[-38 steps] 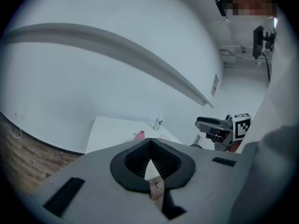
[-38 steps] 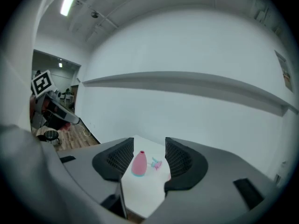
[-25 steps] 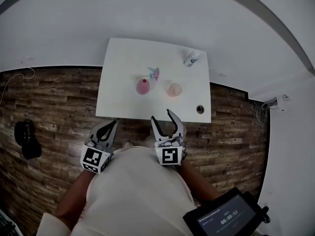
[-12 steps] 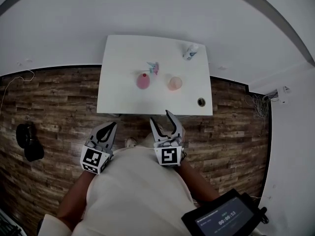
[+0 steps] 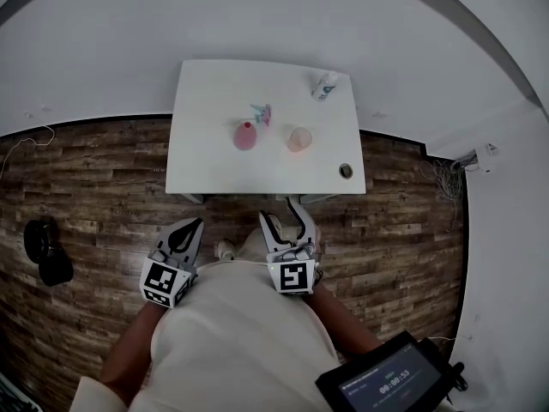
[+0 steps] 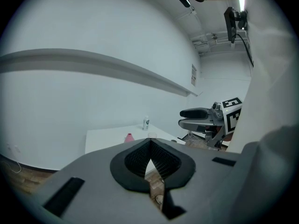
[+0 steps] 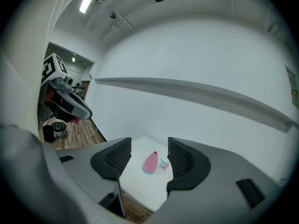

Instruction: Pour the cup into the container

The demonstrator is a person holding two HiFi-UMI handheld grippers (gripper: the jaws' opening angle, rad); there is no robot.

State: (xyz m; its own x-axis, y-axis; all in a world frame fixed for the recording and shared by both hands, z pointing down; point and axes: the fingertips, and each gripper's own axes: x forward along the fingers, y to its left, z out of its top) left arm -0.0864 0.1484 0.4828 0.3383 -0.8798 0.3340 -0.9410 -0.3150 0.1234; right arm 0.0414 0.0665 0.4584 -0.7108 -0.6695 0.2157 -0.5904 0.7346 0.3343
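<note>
White table ahead: pink container, cup. Left gripper fingers closed; right gripper fingers apart, empty.

Pink container and cup stand apart on the table (near its middle).

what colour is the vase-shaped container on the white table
The container is pink; the right gripper view shows it best.

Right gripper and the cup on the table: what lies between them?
Nothing stands between them. In the head view, only a strip of wooden floor and bare white table separate the right gripper from the cup.
</note>
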